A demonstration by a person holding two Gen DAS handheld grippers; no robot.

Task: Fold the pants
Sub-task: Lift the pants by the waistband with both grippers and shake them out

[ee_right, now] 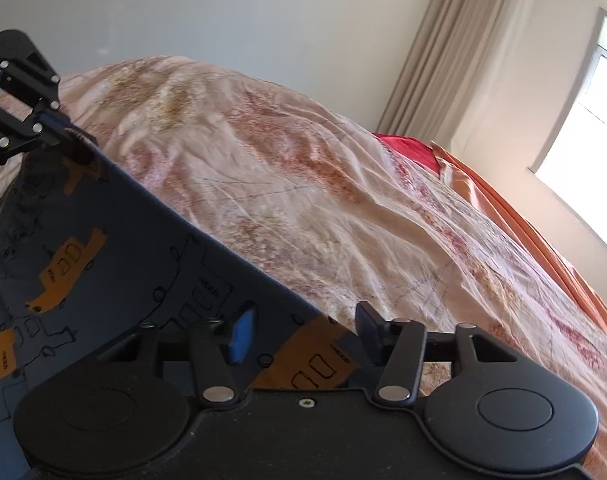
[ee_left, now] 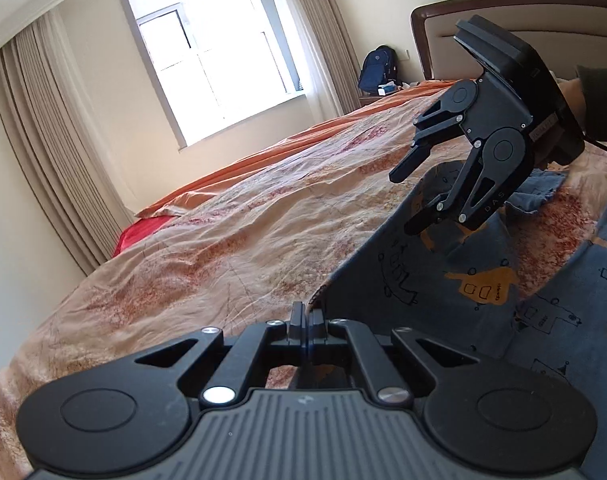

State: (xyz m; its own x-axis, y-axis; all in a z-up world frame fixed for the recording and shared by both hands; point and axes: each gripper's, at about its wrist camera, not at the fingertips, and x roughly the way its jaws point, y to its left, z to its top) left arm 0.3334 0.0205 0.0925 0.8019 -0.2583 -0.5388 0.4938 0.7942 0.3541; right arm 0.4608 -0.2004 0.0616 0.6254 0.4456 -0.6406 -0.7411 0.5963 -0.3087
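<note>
- Step in hand, as I judge it: a fold is under way. The dark blue cotton pants with orange bus prints (ee_left: 475, 280) lie on the bed with the peach floral bedspread (ee_left: 223, 232), one edge lifted off it.
- In the left wrist view, the left claw (ee_left: 306, 320) at 6 o'clock is clenched on the raised edge of the pants; the cloth runs from its tips up toward 2 o'clock.
- Over at 2 o'clock there, the right claw (ee_left: 409, 196) hangs above the pants with its jaws spread, released; nothing is pinched.
- In the right wrist view, the left claw (ee_right: 77, 140) shows at 9 o'clock gripping the pants' edge, and the right claw (ee_right: 303, 332) at 6 o'clock straddles the cloth without pressing it.
- Next move, I reckon: the right claw must close on that edge so both can carry it over evenly; one-sided pulling would skew the fold.
- Count: one pair of pants, two claws, one bed.
</note>
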